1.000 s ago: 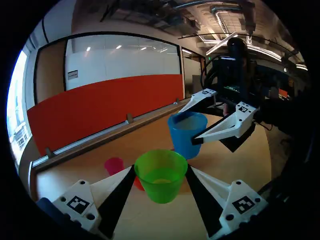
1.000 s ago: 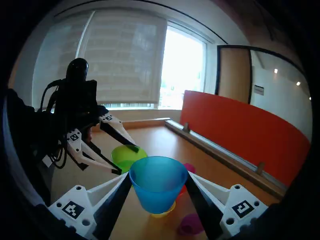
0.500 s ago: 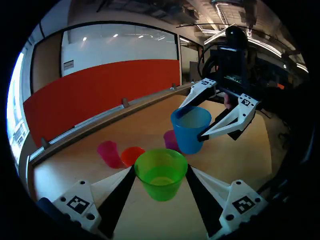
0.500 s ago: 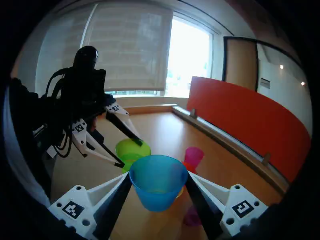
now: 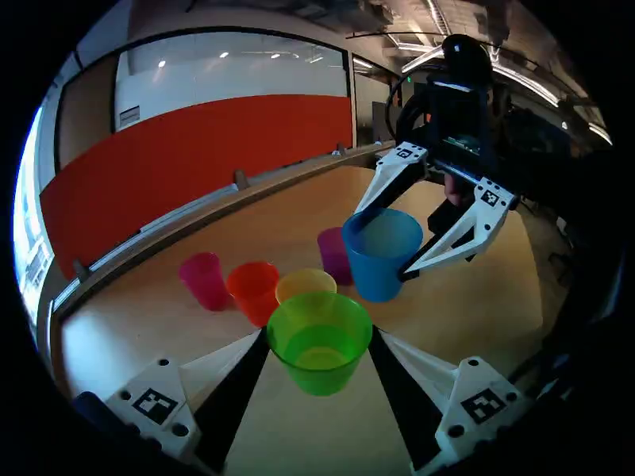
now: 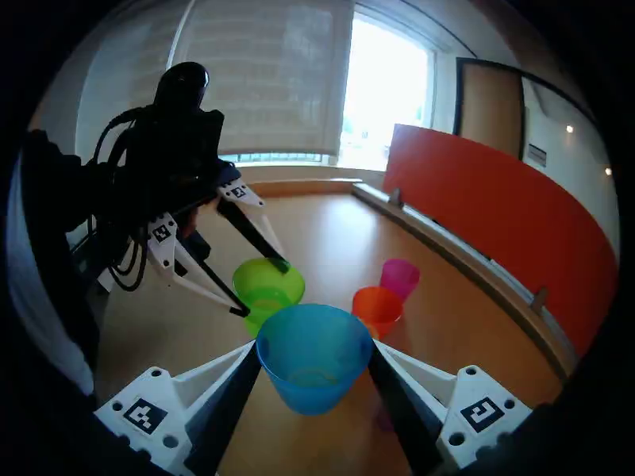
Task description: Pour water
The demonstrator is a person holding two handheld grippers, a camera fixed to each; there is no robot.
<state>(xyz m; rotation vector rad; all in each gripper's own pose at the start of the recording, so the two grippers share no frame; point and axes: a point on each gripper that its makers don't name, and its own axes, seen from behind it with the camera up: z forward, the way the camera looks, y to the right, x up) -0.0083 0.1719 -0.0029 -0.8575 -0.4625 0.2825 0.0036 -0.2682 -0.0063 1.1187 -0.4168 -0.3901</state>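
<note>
Near view: green cup [image 5: 320,343], translucent plastic, tapered, roughly upright with its mouth open upward, clamped at both sides between the left tongs [image 5: 318,330]. Beyond it: blue cup [image 5: 381,254], same tapered shape, also translucent and roughly upright, gripped likewise by the right tongs [image 6: 314,346]. The two cups sit near each other but apart, over the middle of the wooden bench [image 5: 278,230] (water level in either cannot be judged).
</note>
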